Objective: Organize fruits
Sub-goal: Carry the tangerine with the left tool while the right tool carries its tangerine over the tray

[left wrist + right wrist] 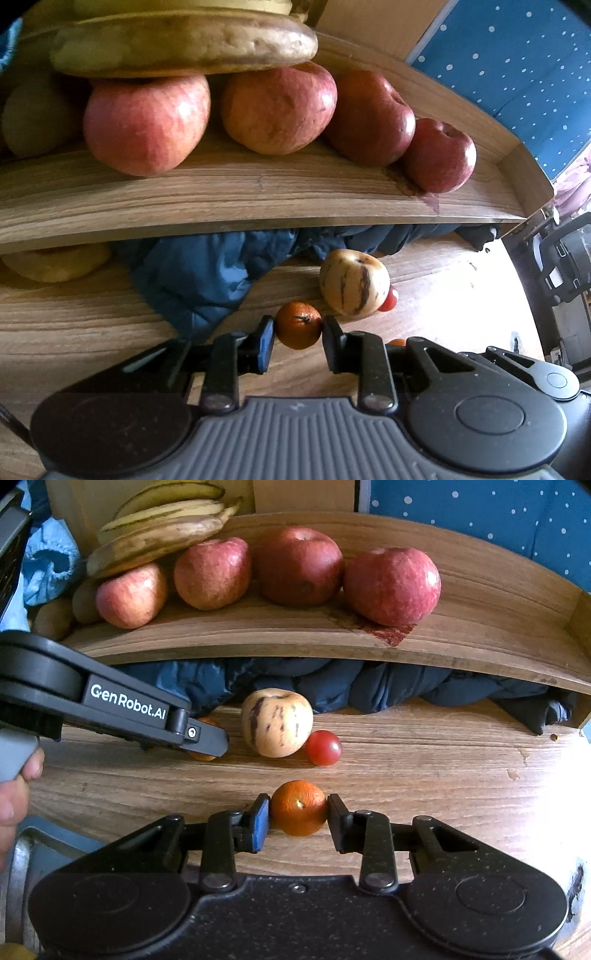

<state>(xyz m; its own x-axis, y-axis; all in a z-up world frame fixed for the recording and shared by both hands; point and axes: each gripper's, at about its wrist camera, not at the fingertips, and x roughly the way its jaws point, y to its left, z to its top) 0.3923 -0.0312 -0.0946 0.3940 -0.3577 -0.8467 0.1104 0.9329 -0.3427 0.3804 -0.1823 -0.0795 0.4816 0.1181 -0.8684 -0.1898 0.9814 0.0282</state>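
While each hand-held gripper [298, 329] [298, 813] clamps own tangerine [298, 329] [298, 813], striped melon [276, 722], cherry tomato [323, 747] lie beyond.

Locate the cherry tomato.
Right wrist view: cherry tomato on the lower shelf, touching the striped melon's right side.

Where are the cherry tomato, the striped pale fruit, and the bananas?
cherry tomato [323, 747], right wrist view, middle of its red skin.
striped pale fruit [276, 722], right wrist view, middle of its front face.
bananas [162, 531], right wrist view, middle of the bunch.
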